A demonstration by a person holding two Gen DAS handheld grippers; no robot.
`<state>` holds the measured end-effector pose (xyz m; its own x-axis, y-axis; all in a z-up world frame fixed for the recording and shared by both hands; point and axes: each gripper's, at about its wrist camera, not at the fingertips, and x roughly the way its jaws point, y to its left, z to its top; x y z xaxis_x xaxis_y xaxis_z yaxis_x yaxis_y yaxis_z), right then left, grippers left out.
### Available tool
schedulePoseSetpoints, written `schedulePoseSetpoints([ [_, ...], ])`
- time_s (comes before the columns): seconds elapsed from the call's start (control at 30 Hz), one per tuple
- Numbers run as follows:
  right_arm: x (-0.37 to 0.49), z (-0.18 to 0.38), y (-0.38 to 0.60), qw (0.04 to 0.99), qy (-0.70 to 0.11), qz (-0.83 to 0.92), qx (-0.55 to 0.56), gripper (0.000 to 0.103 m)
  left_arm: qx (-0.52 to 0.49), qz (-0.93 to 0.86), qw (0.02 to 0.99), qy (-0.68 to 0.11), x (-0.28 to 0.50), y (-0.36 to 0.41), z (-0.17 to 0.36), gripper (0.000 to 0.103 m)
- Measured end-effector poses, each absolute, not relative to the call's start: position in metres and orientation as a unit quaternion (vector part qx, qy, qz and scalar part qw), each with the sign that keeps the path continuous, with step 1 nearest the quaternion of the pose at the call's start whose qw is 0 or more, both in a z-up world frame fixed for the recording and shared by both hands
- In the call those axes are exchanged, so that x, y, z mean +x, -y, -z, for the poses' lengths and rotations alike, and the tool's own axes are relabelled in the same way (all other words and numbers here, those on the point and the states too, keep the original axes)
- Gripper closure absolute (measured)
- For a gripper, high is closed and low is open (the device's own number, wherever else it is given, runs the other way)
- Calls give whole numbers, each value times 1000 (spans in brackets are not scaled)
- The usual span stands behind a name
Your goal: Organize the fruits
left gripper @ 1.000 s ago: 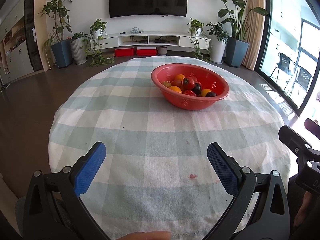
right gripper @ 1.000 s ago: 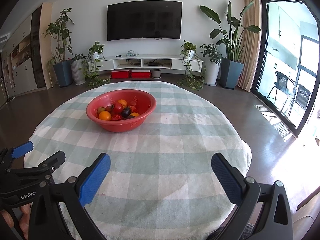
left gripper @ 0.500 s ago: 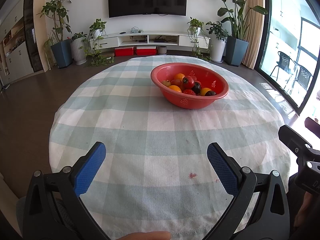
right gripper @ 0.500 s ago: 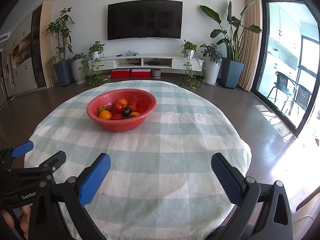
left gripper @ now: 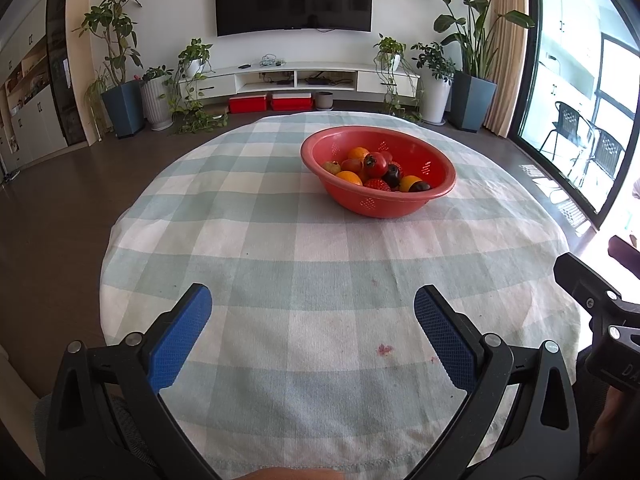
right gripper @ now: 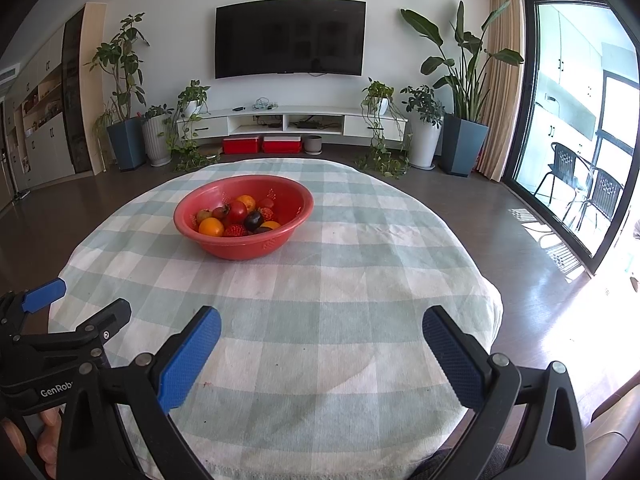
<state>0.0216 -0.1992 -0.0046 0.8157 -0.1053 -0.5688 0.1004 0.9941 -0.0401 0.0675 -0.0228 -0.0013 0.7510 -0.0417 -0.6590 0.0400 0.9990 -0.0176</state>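
A red perforated bowl (left gripper: pixel 436 196) stands on the far half of a round table with a green-and-white checked cloth (left gripper: pixel 280 248). It holds several fruits: oranges, tomatoes, strawberries and dark plums (left gripper: pixel 376 172). The bowl also shows in the right wrist view (right gripper: pixel 240 250). My left gripper (left gripper: pixel 312 312) is open and empty above the table's near edge, far from the bowl. My right gripper (right gripper: pixel 320 334) is open and empty at the near edge too. The left gripper also shows at the lower left of the right wrist view (right gripper: pixel 60 320).
Small red stains (left gripper: pixel 384 349) mark the cloth near the front. Beyond the table are a TV console (left gripper: pixel 296 80), potted plants (left gripper: pixel 464 96) and glass doors on the right (left gripper: pixel 580 100).
The left wrist view has shifted slightly, so the bowl sits a little lower and nearer. Both grippers stay open and nothing has been grasped.
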Motion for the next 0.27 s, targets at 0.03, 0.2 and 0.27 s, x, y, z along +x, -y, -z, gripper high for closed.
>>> schedulePoseSetpoints([
  [0.03,22,5,199,953,-299,54,-5,0,0,21,936,-351,67,23,2,0],
  [0.2,22,4,200,952,-300,55,-4,0,2,22,936,-351,65,22,2,0],
  [0.27,19,6,199,952,-301,55,-2,0,1,26,936,-351,64,22,2,0],
])
